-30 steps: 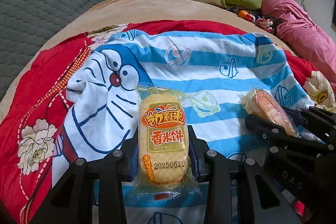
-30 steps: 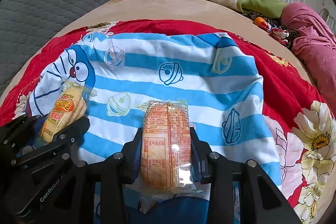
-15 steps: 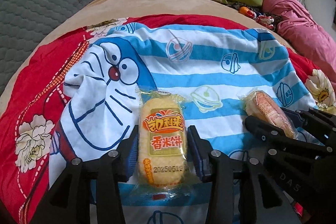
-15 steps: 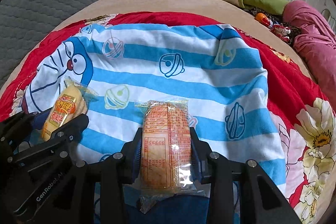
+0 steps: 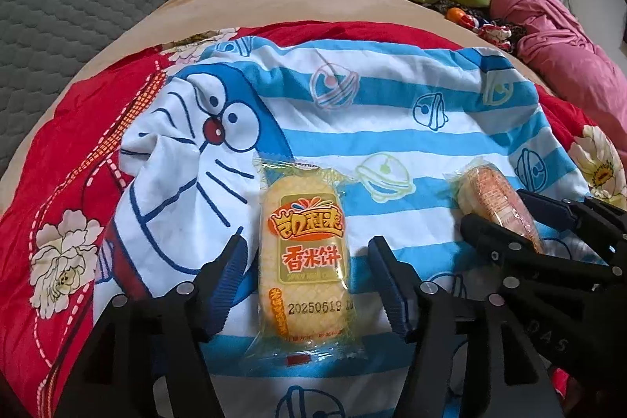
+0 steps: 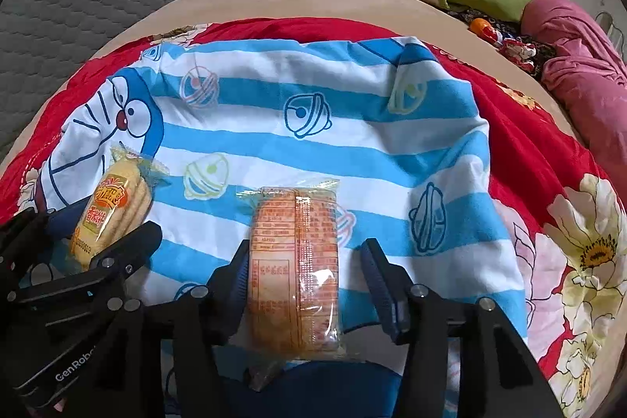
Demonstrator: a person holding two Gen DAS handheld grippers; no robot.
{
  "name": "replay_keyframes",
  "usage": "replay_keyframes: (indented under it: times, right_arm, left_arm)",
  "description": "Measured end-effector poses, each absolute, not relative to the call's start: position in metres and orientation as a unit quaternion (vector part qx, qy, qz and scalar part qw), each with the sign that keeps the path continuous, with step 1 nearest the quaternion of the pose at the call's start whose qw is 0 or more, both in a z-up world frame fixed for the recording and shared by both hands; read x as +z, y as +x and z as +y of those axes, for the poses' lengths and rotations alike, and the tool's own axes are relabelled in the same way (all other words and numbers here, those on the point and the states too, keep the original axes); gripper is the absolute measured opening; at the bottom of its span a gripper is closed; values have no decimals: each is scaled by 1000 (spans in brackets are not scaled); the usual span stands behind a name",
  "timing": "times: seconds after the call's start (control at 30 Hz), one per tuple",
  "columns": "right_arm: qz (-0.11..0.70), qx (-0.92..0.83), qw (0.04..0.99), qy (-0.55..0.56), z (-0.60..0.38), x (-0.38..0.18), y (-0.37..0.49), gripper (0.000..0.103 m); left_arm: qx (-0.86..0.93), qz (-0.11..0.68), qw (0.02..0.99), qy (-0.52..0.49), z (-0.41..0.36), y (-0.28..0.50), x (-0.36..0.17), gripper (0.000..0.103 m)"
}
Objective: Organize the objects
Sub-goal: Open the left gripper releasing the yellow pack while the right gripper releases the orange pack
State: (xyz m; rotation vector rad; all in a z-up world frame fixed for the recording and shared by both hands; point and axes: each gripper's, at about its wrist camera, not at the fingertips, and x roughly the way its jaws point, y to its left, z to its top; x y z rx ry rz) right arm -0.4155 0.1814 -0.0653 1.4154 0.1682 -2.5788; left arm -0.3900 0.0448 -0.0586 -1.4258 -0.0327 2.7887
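Each clear-wrapped yellow rice-cracker packet lies flat on the blue-striped cartoon cloth, lower centre of its view, long axis along the fingers, between left gripper and right gripper jaws just opened and, as far as I can judge, clear of it.

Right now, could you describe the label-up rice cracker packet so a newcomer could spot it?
On the blue-striped cartoon cloth, it lies beside the cat's face. This yellow packet shows its orange logo, unlike the neighbouring packet, which shows only fine print.
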Motion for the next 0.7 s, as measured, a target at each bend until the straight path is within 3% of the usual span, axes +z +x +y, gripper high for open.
replay_keyframes:
  times: [0.23,0.7]
  right_arm:
    - [46,-879,94,466,186,-57,-411,65]
    - [33,-901,98,421,191,-24,-396,71]
  left_arm:
    - [892,-15,-4,-453,41,-387,-55,74]
    - [906,-23,6,-424,38,-371,-33,75]
